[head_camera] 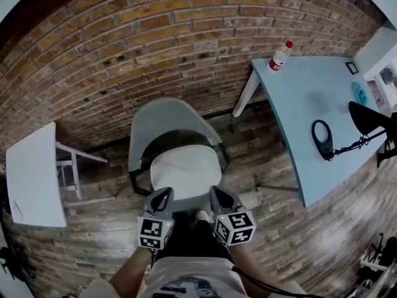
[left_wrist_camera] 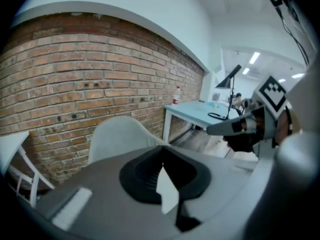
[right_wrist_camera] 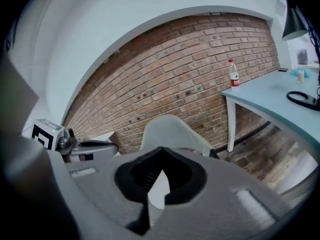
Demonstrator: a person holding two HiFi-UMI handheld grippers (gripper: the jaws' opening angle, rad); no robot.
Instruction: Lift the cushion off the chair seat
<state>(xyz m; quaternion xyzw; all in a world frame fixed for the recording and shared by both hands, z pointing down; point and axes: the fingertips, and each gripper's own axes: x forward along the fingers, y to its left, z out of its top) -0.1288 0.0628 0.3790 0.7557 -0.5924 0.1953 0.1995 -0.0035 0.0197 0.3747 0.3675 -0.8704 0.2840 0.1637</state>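
Cushion first: the pale, rounded fabric cushion (head_camera: 186, 174) lies flat on the seat of the light grey shell chair (head_camera: 162, 113). It fills most of the seat, with a dark strip showing behind it at the foot of the chair's backrest. It looks plain, soft and fairly thin, so it will probably be light and floppy to handle.

You are at the approach step, and nothing is gripped yet. Your left gripper (head_camera: 162, 195) and right gripper (head_camera: 217, 193) hover side by side at the chair's front edge, just over the cushion's near rim. Each has its jaws pressed together on nothing.

Next, you likely need to spread both jaws, pinch the near rim at two places, and raise it evenly.
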